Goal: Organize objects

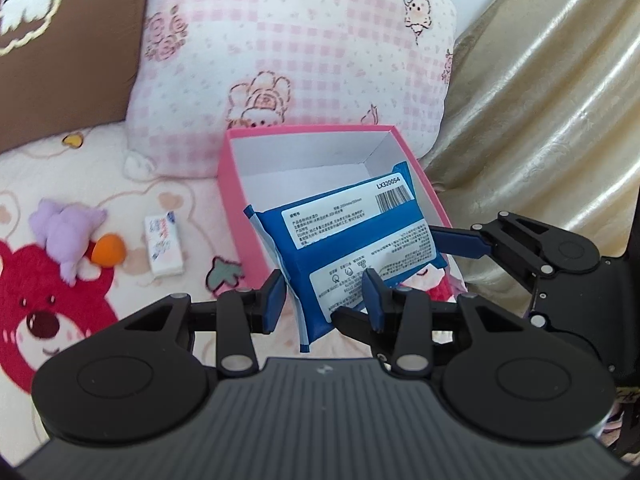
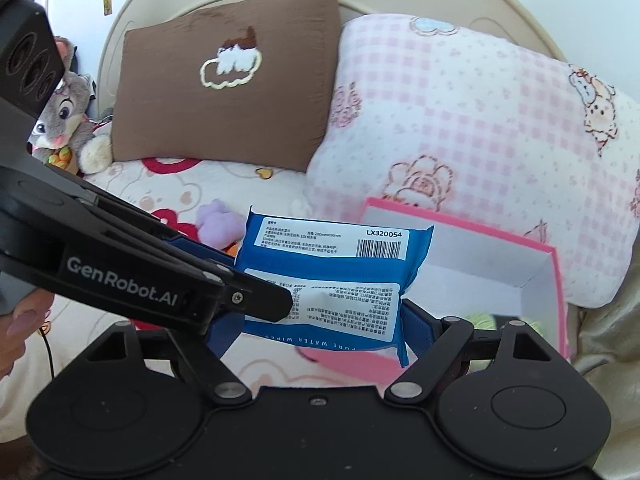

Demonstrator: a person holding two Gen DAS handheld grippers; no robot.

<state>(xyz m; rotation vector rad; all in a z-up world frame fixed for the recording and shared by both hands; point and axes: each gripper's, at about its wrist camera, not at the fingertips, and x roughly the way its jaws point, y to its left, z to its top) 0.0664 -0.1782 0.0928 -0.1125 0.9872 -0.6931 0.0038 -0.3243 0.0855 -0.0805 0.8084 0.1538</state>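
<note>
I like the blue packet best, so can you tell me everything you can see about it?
The blue plastic packet of wet wipes is a soft, crinkly pillow pack with white printed labels, a barcode, the code LX320054 and the words PURE WATER WIPES. It is held up tilted, above the front edge of the open pink cardboard box on the bed. The left hand-held gripper pinches its near end, and the right hand-held gripper holds it across its width.
</note>
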